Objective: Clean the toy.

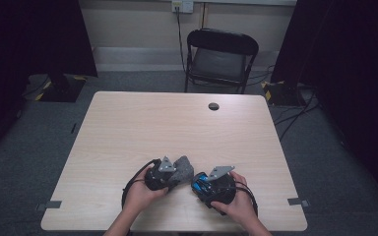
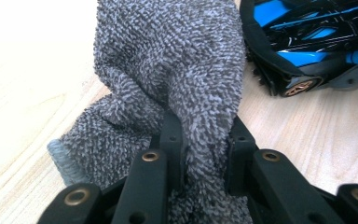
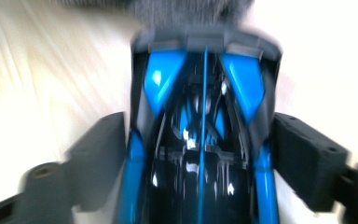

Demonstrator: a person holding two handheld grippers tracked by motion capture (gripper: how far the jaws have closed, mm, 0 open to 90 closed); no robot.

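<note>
At the near edge of a pale wooden table (image 1: 128,128), a person's two hands come in from the bottom of the high view, each holding a two-jaw gripper; the left gripper (image 1: 163,176) sits near the table's centre line, its jaws pinched together on a fold of grey terry cloth (image 1: 182,168), and the left gripper view shows the cloth (image 2: 168,70) bunched up between the two black jaws and spilling onto the wood on its left side; the right gripper (image 1: 207,186) lies just to the right of it, jaws spread wide around a blue and black toy car (image 1: 202,183), which the right gripper view shows lengthwise between the jaws, its blue panels and glossy black body (image 3: 200,154) blurred; whether the jaws actually press on the car's sides cannot be told from the blurred frame; the car and the cloth stand just beside each other, the car's end (image 2: 307,42) to the right of the cloth in the left gripper view, resting on the tabletop; farther off, the table carries a round dark cable hole (image 1: 213,106) near its far edge; beyond the table a black folding chair (image 1: 220,58) faces the scene on grey carpet; a cable runs up the far wall to a socket (image 1: 182,6); dark curtains hang at far left and far right.
</note>
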